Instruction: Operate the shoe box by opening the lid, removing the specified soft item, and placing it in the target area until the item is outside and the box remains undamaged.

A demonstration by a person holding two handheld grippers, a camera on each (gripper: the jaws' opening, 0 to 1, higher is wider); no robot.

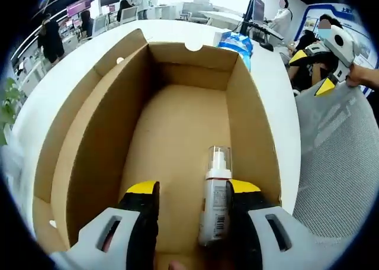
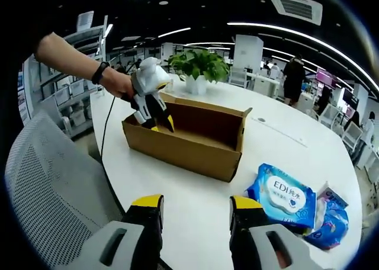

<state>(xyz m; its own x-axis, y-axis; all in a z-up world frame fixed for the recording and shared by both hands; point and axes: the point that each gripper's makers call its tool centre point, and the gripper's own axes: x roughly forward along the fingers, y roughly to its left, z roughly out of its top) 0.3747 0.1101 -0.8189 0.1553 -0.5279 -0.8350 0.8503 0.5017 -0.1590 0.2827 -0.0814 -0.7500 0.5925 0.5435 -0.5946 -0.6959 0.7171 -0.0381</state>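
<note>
In the left gripper view the left gripper (image 1: 192,190) reaches into the open cardboard box (image 1: 89,163), jaws spread; a spray bottle (image 1: 214,196) lies on the box floor against the right jaw, not gripped, its base hidden. The right gripper (image 2: 192,202) hangs open above the white round table (image 2: 195,205). Soft blue wipe packs (image 2: 284,199) lie outside the box near the table's edge. A mesh chair (image 2: 53,169) stands beside it, a plant (image 2: 198,66) beyond.
</note>
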